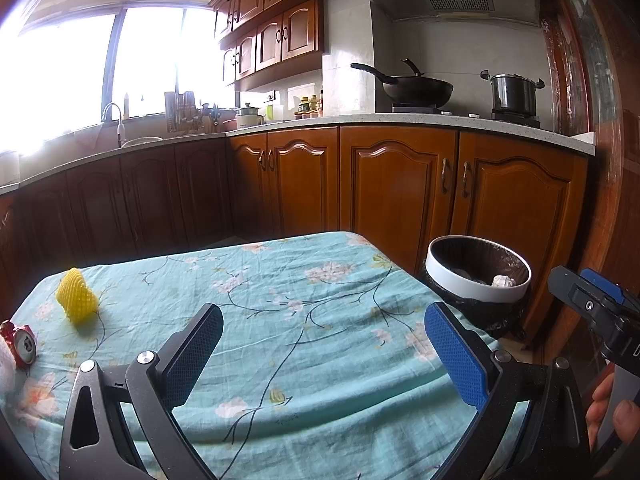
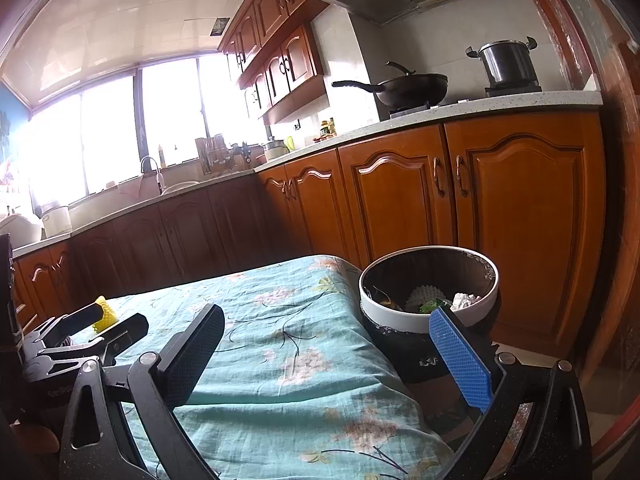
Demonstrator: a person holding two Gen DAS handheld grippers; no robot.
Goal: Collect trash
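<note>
1. Trash on the table: yellow foam mesh fruit sleeve (image 1: 77, 295) at the far-left part of the cloth, and a crushed red drink can (image 1: 19, 343) at the left edge, nearer me than the sleeve. The two lie apart.
2. Round white-rimmed trash bin with a black liner (image 2: 430, 322) stands on the floor just beside the table's right edge. It holds crumpled white paper, a white mesh piece and green scraps.
3. My left gripper (image 1: 324, 354): fingers spread wide, nothing between them, hanging over the middle of the cloth.
4. My right gripper (image 2: 328, 354): also spread, empty, over the table's right side, with the blue pad (image 2: 460, 358) overlapping the bin rim in view.
5. Surface: table under a teal floral cloth (image 1: 304, 320), wrinkled.
6. Room: kitchen with brown wooden cabinets (image 1: 400, 184), a pale speckled countertop (image 1: 420, 120), a black wok (image 1: 416, 90) and a steel pot (image 1: 514, 94) on the stove, a range hood above, and a bright window over the sink.
7. View differences: only the left view shows the can; the right view shows the bin contents better. There my left gripper partly blocks the sleeve.
8. In the left view, my right gripper and my hand's fingers (image 1: 612, 412) sit at the right edge.
</note>
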